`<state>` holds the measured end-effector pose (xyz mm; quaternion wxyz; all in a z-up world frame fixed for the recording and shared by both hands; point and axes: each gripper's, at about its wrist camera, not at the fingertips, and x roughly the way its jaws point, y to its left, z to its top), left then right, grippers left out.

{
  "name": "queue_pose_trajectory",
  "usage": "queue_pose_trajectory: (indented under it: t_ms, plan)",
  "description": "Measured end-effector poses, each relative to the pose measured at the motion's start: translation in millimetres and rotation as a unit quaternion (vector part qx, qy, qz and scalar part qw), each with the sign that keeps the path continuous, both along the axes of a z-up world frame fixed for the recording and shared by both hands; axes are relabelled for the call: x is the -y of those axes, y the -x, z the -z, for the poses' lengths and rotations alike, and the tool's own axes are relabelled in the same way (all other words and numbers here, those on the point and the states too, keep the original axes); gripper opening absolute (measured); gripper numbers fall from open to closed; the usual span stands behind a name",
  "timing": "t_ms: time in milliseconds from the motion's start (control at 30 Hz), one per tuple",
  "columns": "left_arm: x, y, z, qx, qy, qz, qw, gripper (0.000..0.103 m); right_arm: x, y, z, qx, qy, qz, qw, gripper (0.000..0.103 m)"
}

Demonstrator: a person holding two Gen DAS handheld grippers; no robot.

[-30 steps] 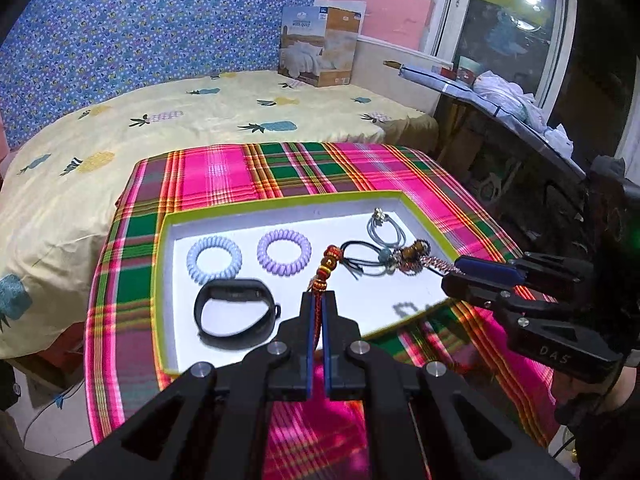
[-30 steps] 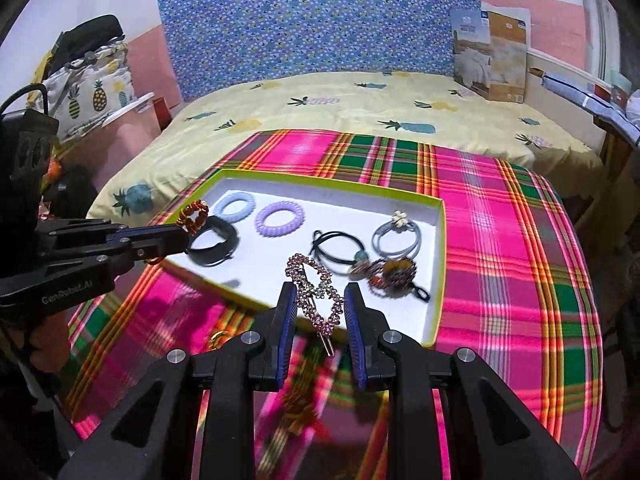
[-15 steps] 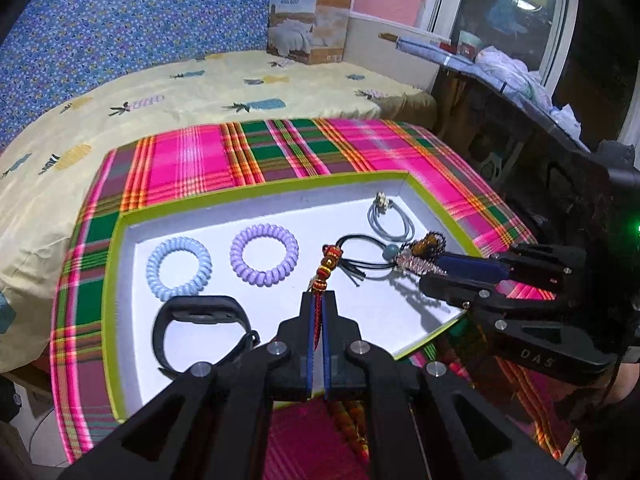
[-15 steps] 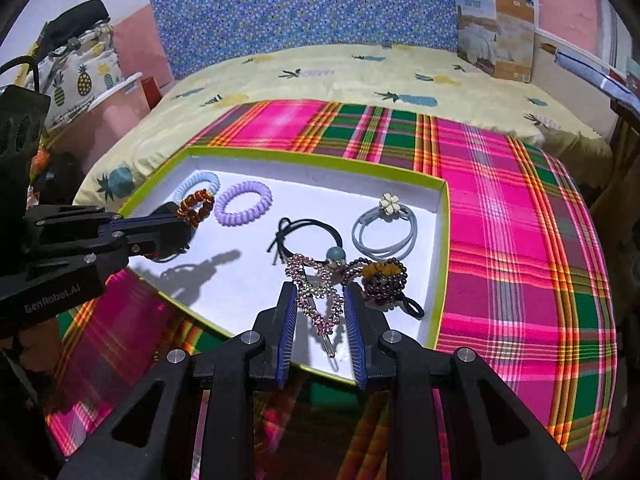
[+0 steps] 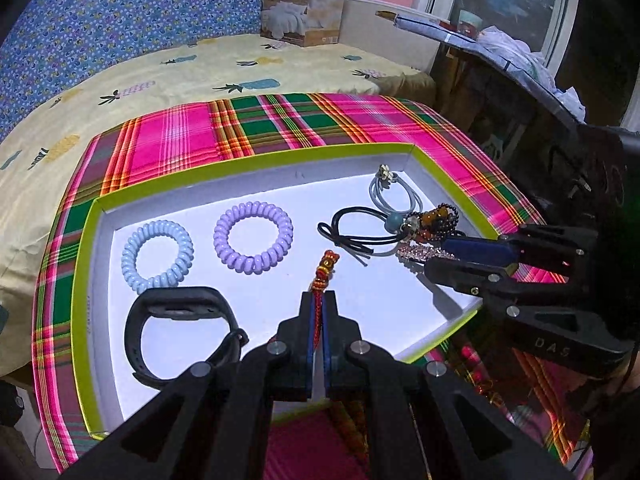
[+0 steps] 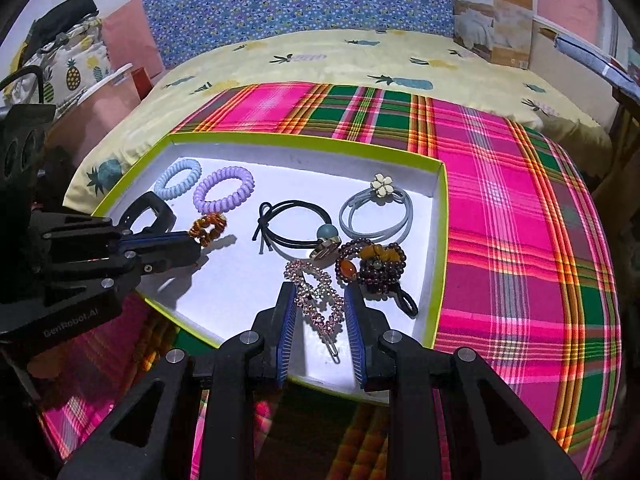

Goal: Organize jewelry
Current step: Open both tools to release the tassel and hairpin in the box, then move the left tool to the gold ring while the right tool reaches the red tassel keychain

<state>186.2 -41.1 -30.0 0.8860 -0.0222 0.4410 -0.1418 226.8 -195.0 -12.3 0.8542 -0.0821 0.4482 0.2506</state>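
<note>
A white tray with a lime rim (image 5: 256,162) (image 6: 304,142) lies on a plaid cloth. My left gripper (image 5: 319,300) is shut on a red and amber beaded bracelet (image 5: 325,270) (image 6: 208,229) and holds it just above the tray's middle. My right gripper (image 6: 320,306) has widened around a pink rhinestone hair clip (image 6: 318,296) (image 5: 420,251) that rests on the tray's front right floor. In the tray lie a blue coil tie (image 5: 157,255), a purple coil tie (image 5: 253,237), a black band (image 5: 176,316), a black hair tie (image 6: 296,224), a grey flower tie (image 6: 376,210) and a dark bead bracelet (image 6: 374,264).
The plaid cloth (image 6: 512,216) covers a small table beside a yellow pineapple bedspread (image 5: 168,76). A cardboard box (image 5: 306,4) stands at the far side of the bed. A cluttered dark desk (image 5: 520,80) is to the right.
Both grippers have moved forward over the tray and lower. The right gripper's jaws have spread and the hair clip now lies on the tray floor. The left gripper still holds the beaded bracelet.
</note>
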Motion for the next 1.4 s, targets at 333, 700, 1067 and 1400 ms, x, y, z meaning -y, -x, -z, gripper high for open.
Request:
queue_pose_trajectory:
  t_ms: [333, 700, 1067, 1400]
  plan:
    - [-4.2, 7.1, -5.3, 0.007, 0.009, -0.004, 0.9999, 0.021, -1.0, 10.4, -7.1, 0.012, -0.003, -0.006, 1.000, 0.035]
    - [-14.7, 44.0, -24.7, 0.033, 0.012, -0.012, 0.9993, 0.022, 11.9, 46.7, -28.9, 0.036, -0.023, 0.007, 0.999, 0.035]
    - [-26.2, 103.3, -36.2, 0.055, 0.010, -0.033, 0.9979, 0.022, 24.5, 109.1, -49.1, 0.065, -0.035, 0.021, 0.997, 0.035]
    - [-30.4, 143.6, -41.4, 0.066, 0.012, -0.037, 0.9970, 0.022, 27.1, 149.4, -49.8, 0.071, -0.034, 0.019, 0.997, 0.035]
